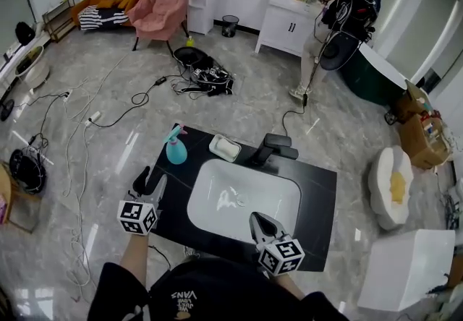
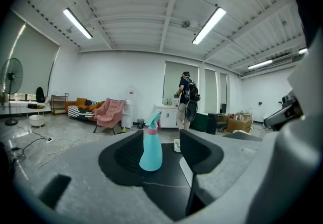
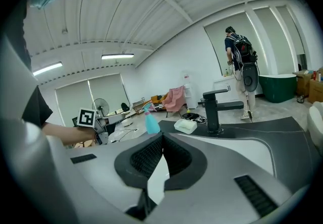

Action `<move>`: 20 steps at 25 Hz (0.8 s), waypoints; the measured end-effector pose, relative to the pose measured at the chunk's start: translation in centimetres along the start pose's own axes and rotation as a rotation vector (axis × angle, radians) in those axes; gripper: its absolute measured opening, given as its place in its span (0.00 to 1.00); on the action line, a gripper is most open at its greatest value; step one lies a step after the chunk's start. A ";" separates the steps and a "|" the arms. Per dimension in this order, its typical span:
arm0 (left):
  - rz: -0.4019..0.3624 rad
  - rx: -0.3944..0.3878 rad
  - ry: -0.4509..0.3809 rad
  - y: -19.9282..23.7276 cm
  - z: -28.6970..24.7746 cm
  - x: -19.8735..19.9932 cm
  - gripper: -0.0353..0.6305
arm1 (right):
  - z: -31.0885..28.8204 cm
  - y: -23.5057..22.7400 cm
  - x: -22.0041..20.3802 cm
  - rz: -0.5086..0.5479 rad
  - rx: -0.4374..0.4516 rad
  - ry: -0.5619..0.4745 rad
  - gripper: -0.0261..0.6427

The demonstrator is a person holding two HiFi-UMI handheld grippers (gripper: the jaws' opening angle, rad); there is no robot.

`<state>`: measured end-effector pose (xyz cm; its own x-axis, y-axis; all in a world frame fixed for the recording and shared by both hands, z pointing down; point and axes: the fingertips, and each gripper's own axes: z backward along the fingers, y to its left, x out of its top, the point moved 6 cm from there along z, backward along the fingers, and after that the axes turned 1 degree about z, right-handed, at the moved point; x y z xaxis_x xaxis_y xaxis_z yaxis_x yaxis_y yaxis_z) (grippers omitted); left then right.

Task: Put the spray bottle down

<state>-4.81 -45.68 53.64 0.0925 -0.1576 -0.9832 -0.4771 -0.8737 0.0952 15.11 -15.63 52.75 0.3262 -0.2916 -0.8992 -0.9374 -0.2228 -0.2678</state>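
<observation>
One spray bottle (image 1: 176,146) stands upright on the black counter (image 1: 318,197), long axis straight up and down, near the far left corner and just left of the white soap dish (image 1: 225,147). From the left gripper view its spray head leans up and to the right. I can't tell its heading across the counter from above. It is a soft turquoise bottle, broad at the foot and narrowing upward, with a pink collar under a head of the same blue-green. The left gripper (image 1: 150,181) sits back from it over the counter's left side, jaws spread wide. The bottle shows in the gap between them but farther off, with neither pad touching it. A white sink (image 1: 217,200) is sunk into the counter beside the bottle, and only bright glints show on its floor. A black faucet (image 1: 271,148) rises behind it. Whether the soap dish holds anything I can't make out. The right gripper (image 1: 262,224) hangs over the near edge of the sink, jaws pressed together.
</observation>
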 end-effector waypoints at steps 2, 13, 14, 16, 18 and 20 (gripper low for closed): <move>-0.018 0.017 -0.019 -1.3 1.5 0.3 0.35 | 0.6 -0.4 -0.3 0.006 0.022 0.006 0.04; -0.032 0.100 -0.023 -8.5 8.9 -0.6 0.11 | 2.6 -2.1 -1.6 0.038 0.155 0.040 0.04; -0.030 0.108 -0.022 -9.1 9.5 -0.8 0.11 | 2.7 -2.1 -1.6 0.045 0.171 0.040 0.04; -0.025 0.129 -0.021 -10.4 10.6 -1.1 0.10 | 2.9 -2.2 -1.5 0.058 0.203 0.040 0.04; -0.021 0.154 -0.021 -11.5 11.7 -1.5 0.09 | 3.1 -2.2 -1.6 0.067 0.232 0.041 0.04; -0.017 0.176 -0.018 -12.5 12.8 -1.9 0.09 | 3.4 -2.1 -1.8 0.074 0.259 0.045 0.04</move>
<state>-10.23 -28.56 52.34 0.0869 -0.1342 -0.9871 -0.6216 -0.7816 0.0515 16.08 -11.51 53.76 0.2550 -0.3407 -0.9049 -0.9570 0.0448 -0.2866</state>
